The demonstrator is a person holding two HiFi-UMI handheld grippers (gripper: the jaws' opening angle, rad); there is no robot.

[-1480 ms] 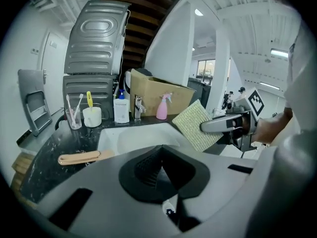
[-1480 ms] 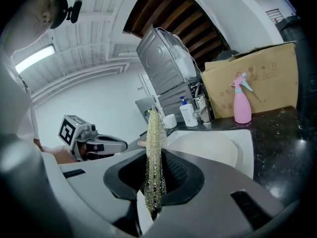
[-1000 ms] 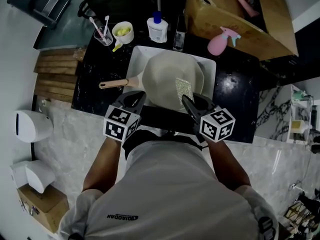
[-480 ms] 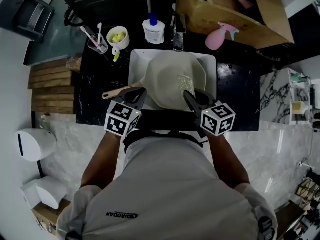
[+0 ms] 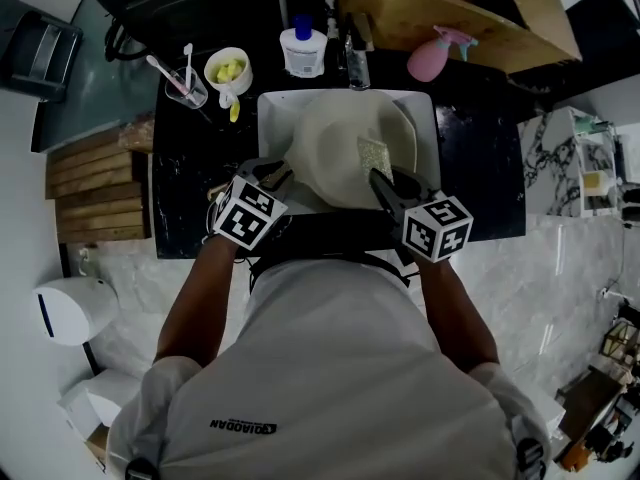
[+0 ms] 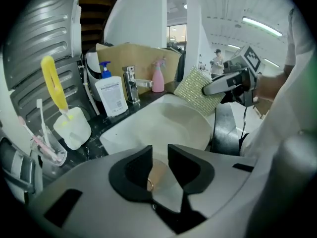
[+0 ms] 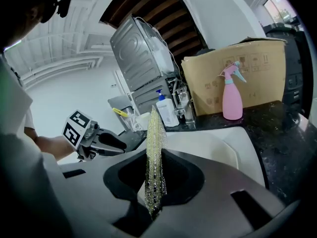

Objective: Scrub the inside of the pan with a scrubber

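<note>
Dishwashing at the sink (image 5: 268, 118): a person works with a hand-held gripper in each hand. At centre left of the head view, the left hand-held gripper (image 5: 262, 183) is closed on the pan's wooden handle (image 6: 157, 175). Its own view shows the handle's end, with a small ring, pinched between the jaws. At centre right, the right hand-held gripper (image 5: 385, 183) pinches a glittery scrubber (image 5: 375, 156), which stands edge-on and upright between the pressed jaws.

The pan (image 5: 335, 153) lies in the white sink at the frame's centre, its pale inside turned up toward the person. The scrubber sits over the right part of that inside, but whether it touches the surface cannot be told.

The scrubbing itself looks to be at its start. Done well, the left grip holds the handle firm so the pan neither turns nor slides in the sink. The right brings the pad's flat face, not its thin edge, against the inside. Overlapping circles from the middle out to the wall should cover it, with pressure firm but short of dragging the pad out of the jaws.

Beyond the sink, along the top of the frame on the black bench (image 5: 480, 168), stand a cup (image 5: 227, 71), a soap bottle (image 5: 303, 48), a pink spray bottle (image 5: 430, 60) and a cardboard box (image 5: 450, 8).
</note>
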